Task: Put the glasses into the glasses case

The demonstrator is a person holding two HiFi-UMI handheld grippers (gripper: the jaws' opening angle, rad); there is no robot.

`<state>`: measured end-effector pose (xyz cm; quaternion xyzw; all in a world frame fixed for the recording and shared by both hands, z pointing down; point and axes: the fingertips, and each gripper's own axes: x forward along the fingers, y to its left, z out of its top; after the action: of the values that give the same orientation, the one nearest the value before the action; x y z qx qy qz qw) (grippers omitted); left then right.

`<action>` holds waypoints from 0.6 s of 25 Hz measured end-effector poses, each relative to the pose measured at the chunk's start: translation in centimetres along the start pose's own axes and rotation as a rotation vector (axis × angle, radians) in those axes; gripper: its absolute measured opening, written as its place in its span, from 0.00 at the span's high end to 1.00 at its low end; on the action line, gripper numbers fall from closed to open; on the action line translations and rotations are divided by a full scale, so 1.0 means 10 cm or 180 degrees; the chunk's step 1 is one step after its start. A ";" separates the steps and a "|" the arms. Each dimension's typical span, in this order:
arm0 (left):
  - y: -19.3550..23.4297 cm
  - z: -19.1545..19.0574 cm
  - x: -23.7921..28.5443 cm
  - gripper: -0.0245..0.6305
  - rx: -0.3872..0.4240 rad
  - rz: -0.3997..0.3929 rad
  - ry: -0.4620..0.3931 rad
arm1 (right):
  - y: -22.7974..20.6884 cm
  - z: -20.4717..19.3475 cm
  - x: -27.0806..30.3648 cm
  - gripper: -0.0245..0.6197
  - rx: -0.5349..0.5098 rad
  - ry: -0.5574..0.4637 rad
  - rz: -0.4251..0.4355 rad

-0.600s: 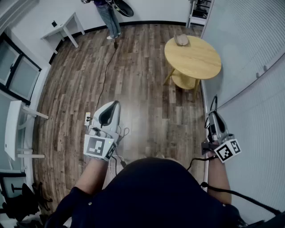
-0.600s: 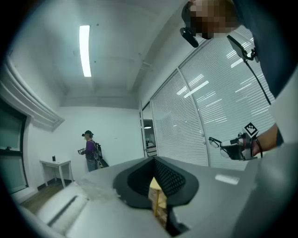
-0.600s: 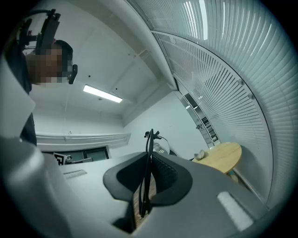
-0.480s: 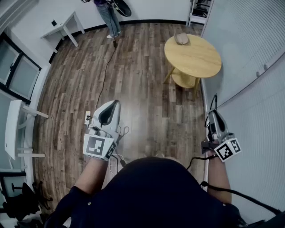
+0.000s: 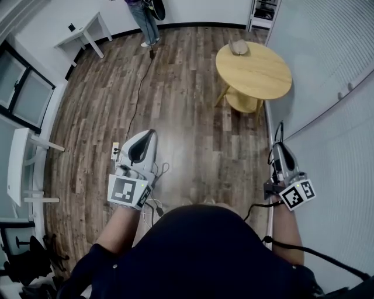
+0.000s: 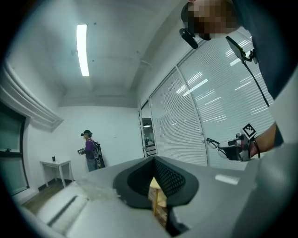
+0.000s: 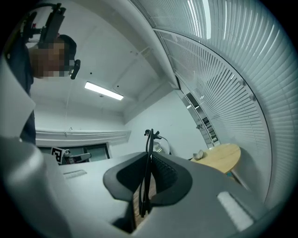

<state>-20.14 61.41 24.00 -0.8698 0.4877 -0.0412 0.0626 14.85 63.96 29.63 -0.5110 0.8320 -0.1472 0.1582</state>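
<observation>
A pale, shell-shaped glasses case (image 5: 238, 49) lies at the far edge of a round wooden table (image 5: 257, 76), well ahead of both grippers. Thin black-framed glasses (image 5: 279, 138) stick up from my right gripper (image 5: 280, 153), which is shut on them and held near the blinds wall. In the right gripper view the frame (image 7: 148, 158) stands edge-on between the jaws, with the table (image 7: 223, 155) and case (image 7: 199, 154) beyond. My left gripper (image 5: 146, 140) hovers over the wood floor, shut with nothing in it. From the left gripper view, the right gripper (image 6: 235, 148) shows with the glasses (image 6: 213, 143).
A person (image 5: 143, 17) stands at the far wall beside a white side table (image 5: 82, 35). A cable (image 5: 138, 93) runs along the floor to a socket strip (image 5: 115, 152). A white desk (image 5: 17, 169) stands at left, blinds wall (image 5: 333, 87) at right, shelf (image 5: 263, 11) far back.
The view has shifted slightly, so the table and far wall sit a touch higher in frame. Both grippers keep their places and the glasses stay in the right one.
</observation>
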 end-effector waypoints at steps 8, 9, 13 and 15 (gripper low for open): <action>-0.22 -0.12 0.22 0.95 -0.0015 -0.0008 0.0089 | -0.22 0.03 -0.05 0.91 0.0030 -0.0012 0.0078; -0.27 -0.16 0.25 0.95 0.0011 -0.0025 0.0106 | -0.25 0.02 -0.05 0.91 0.0034 0.0001 0.0083; -0.25 -0.19 0.36 0.95 0.0091 0.0031 0.0133 | -0.41 -0.02 -0.01 0.91 0.0082 0.0060 0.0032; -0.13 -0.18 0.41 0.95 0.0095 0.0066 0.0157 | -0.47 -0.05 0.04 0.91 0.0110 0.0072 0.0006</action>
<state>-17.14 58.47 26.03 -0.8624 0.4974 -0.0692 0.0639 18.27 61.64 31.93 -0.5058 0.8315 -0.1671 0.1577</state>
